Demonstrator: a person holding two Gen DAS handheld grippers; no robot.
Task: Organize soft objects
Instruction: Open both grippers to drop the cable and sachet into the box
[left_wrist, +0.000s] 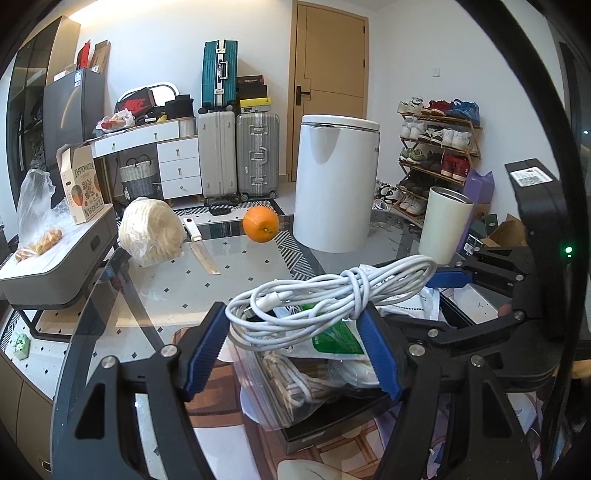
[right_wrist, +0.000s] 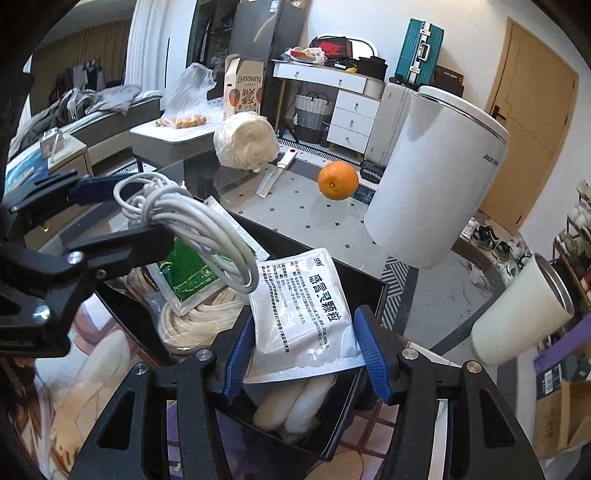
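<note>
My left gripper (left_wrist: 295, 347) is shut on a coiled white cable (left_wrist: 332, 295) and holds it above a black box (left_wrist: 332, 421). The box holds a clear bag of cream rope (left_wrist: 295, 384) and a green-and-white sachet (left_wrist: 336, 338). In the right wrist view the left gripper (right_wrist: 122, 210) shows at the left with the cable (right_wrist: 192, 221). My right gripper (right_wrist: 306, 350) is shut on a white medicine sachet (right_wrist: 306, 317) over the black box (right_wrist: 354, 410). The green sachet (right_wrist: 184, 269) and the rope (right_wrist: 192, 321) lie below.
On the glass table (left_wrist: 166, 295) lie a bagged cream bundle (left_wrist: 151, 230), a knife (left_wrist: 201, 251) and an orange (left_wrist: 260, 224). A white bin (left_wrist: 334, 182) and a white tumbler (left_wrist: 445, 225) stand at the right. A grey side table (left_wrist: 55, 273) is at the left.
</note>
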